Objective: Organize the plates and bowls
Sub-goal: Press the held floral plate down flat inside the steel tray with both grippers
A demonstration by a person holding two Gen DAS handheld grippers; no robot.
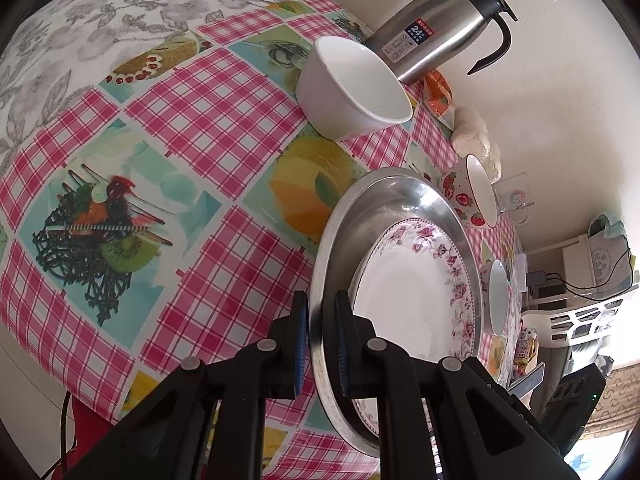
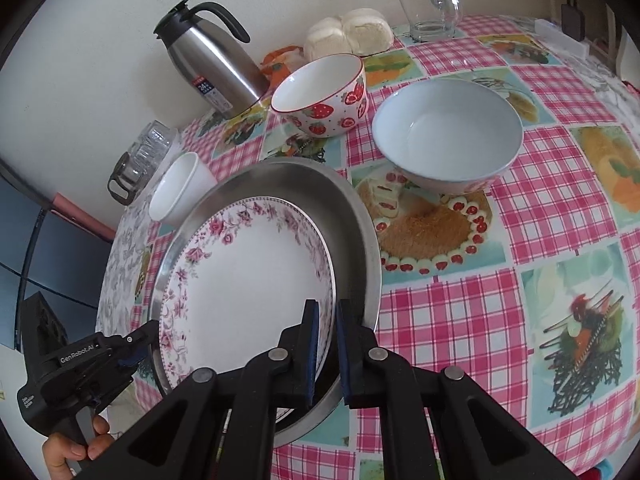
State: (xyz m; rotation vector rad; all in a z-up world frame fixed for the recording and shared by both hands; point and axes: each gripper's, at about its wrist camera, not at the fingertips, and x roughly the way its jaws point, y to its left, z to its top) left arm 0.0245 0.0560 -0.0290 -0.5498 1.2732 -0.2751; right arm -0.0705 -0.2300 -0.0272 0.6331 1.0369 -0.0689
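Both tools on the steel tray.
My left tool (image 1: 322, 344) clamps the steel tray (image 1: 340, 216) rim; right tool (image 2: 326, 350) clamps the floral plate (image 2: 248, 280) lying inside that tray, desk (image 2: 460, 308) beneath.

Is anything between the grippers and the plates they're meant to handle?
Nothing visible. The left gripper is shut on the metal plate's rim; the right gripper is shut on the floral plate's edge, inside the metal plate.

table (image 2: 560, 208): checked cloth | on it: steel tray (image 2: 352, 216), three bowls, flask (image 2: 216, 68), glass mug (image 2: 430, 10)
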